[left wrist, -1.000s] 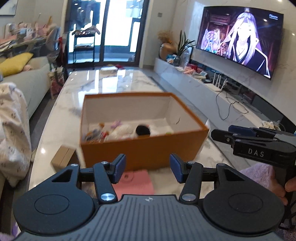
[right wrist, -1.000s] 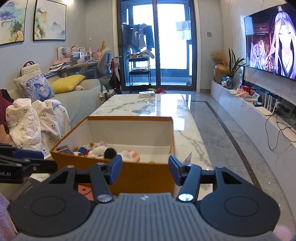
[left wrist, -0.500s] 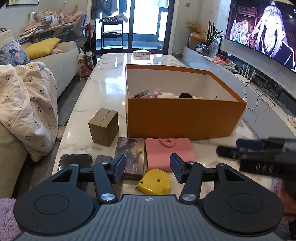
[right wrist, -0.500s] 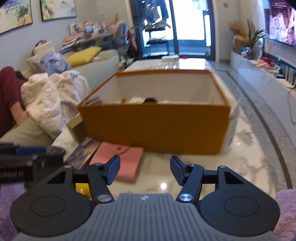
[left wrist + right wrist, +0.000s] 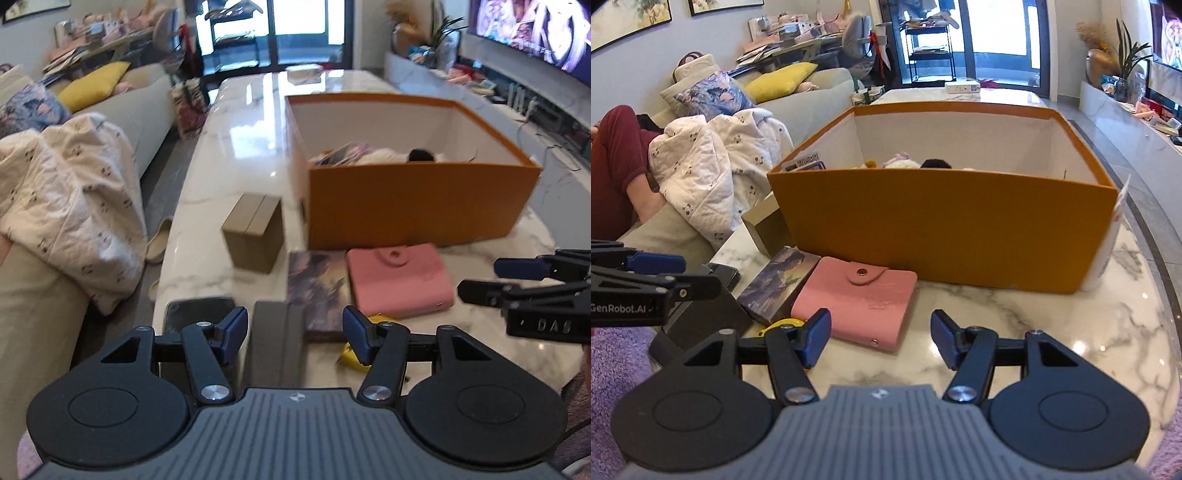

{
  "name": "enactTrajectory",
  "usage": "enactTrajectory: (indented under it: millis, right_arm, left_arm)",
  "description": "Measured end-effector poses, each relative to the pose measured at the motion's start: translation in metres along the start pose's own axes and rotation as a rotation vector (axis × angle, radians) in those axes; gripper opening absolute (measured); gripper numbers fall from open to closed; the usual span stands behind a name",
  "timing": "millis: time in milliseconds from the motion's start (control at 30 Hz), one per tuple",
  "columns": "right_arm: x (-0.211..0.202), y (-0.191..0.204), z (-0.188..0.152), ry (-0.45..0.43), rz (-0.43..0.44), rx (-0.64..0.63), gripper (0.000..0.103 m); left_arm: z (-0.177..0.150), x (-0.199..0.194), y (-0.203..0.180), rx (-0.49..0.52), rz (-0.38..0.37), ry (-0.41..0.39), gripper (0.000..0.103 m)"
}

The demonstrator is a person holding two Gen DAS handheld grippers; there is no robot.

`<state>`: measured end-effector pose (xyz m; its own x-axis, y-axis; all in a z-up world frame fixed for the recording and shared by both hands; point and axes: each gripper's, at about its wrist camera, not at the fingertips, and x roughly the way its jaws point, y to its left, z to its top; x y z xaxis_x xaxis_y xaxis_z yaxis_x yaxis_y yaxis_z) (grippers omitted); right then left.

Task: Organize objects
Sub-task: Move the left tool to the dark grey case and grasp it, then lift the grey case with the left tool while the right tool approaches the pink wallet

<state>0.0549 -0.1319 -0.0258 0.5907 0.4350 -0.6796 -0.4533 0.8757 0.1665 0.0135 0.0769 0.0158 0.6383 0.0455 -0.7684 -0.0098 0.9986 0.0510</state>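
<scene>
An open orange box stands on the marble table with plush toys and cards inside. In front of it lie a pink wallet, a picture card box, a yellow tape measure, a grey case, a phone and a small tan box. My left gripper is open and empty above the grey case. My right gripper is open and empty, just in front of the wallet.
A sofa with a white blanket runs along the table's left side. A TV and a low cabinet line the right wall. A small white box sits at the table's far end.
Both grippers have dropped and pulled back from the orange box toward the table's near end. The left view has swung left; the small items in front of the box came into view.
</scene>
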Motion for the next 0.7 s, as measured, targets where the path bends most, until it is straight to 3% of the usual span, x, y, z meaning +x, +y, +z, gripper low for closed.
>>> enactTrajectory:
  millis: [200,333,500,700]
  right_arm:
    - [0.023,0.001,0.007,0.057,0.028,-0.009,0.062]
    - [0.032,0.018,0.008,0.074,0.034,-0.186,0.062]
    - [0.044,0.038,0.006,0.1,0.026,-0.454,0.061]
    - [0.063,0.045,0.001,0.164,0.03,-0.641,0.061]
  left_arm:
    - [-0.008,0.01,0.007,-0.026,0.004,0.081,0.065]
    - [-0.011,0.012,0.011,-0.04,-0.005,0.095,0.039]
    - [-0.01,0.011,0.015,-0.072,-0.021,0.084,0.038]
    - [-0.002,-0.002,0.014,-0.102,-0.074,0.021,0.038]
